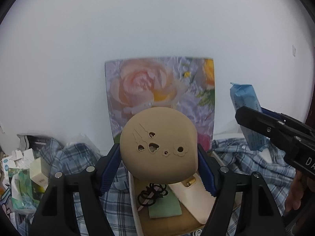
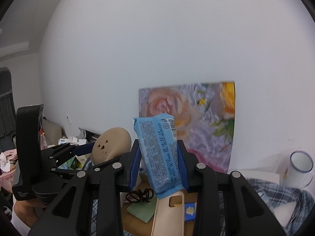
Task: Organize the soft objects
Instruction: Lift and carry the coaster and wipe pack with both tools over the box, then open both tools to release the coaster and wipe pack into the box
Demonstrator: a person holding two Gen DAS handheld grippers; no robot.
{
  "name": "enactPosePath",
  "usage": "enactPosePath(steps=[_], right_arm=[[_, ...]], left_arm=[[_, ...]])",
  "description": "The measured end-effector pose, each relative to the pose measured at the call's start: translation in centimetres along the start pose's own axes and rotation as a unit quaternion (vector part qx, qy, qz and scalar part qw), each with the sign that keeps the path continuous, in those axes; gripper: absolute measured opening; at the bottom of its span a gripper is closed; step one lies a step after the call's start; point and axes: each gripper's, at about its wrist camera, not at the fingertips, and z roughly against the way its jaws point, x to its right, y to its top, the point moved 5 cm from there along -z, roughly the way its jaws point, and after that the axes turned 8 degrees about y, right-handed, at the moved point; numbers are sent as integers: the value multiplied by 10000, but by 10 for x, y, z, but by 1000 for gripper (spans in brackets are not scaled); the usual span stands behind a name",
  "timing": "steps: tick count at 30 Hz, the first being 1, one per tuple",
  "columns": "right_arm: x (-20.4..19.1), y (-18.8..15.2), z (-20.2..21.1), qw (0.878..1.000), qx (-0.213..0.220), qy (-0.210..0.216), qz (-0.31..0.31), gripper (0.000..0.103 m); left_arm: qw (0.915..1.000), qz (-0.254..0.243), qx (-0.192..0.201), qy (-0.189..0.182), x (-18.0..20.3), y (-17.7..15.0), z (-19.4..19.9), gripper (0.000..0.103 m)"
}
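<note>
My left gripper (image 1: 158, 165) is shut on a tan rounded soft shoe toe (image 1: 157, 143) with heart and flower cut-outs, held above a tray (image 1: 135, 206). In the right wrist view that tan piece (image 2: 112, 145) shows at the left, in the other gripper's blue pads. My right gripper (image 2: 159, 169) is shut on a light blue tissue pack (image 2: 157, 153) with printed text, standing upright. In the left wrist view the same pack (image 1: 246, 114) and the right gripper's black fingers (image 1: 261, 123) appear at the right.
The tray holds a beige phone case (image 2: 169, 214), a green cloth (image 2: 140, 212), black hair ties (image 2: 139, 195) and a small blue card (image 2: 190, 210). A floral picture (image 1: 161, 90) leans on the white wall. Plaid fabric (image 1: 246, 163), boxes (image 1: 37, 171) at left, a glass (image 2: 299, 167) at right.
</note>
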Motion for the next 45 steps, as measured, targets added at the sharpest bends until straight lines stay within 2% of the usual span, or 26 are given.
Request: enactPosePath(steps=[9,12,16,25,31,36,42,43,44,45], right_arm=[[21,-38,-35,9983,-501,-76,-275,34],[24,-50,-45,9971,-623,58,-439,34],[28,-65,-57,9953,-817,35,-521,34],[44,-101,-80,9858,-1425,-30,-887,34],[44,-115,-89,9808,-1613,116,-1085,34],[46,-127,-97,9776,-1805,40,-1082,34],[48,-129,-97,9773,-1808,-45,-1100,36],[49,-128,-96,9769,-1795,-38,-1161,38],[49,-127,-95,9768,-1776,-38,-1195,46],[49,-124,-94,9776,-1746,-71,-1173,62]], left_arm=[[9993,-68,-370,51,9,-27,-35,75],[9991,-97,-421,18,11,-35,-40,75],[9980,-201,-596,75,14,-46,-53,75],[9933,-313,-1111,109,14,-82,-85,75],[9895,-295,-1412,-22,14,-98,-98,75],[9870,-364,-1562,17,15,-106,-105,76],[9856,-408,-1640,58,17,-108,-106,85],[9858,-387,-1635,48,17,-108,-105,95],[9864,-389,-1594,59,18,-106,-104,103],[9874,-398,-1534,53,18,-104,-103,103]])
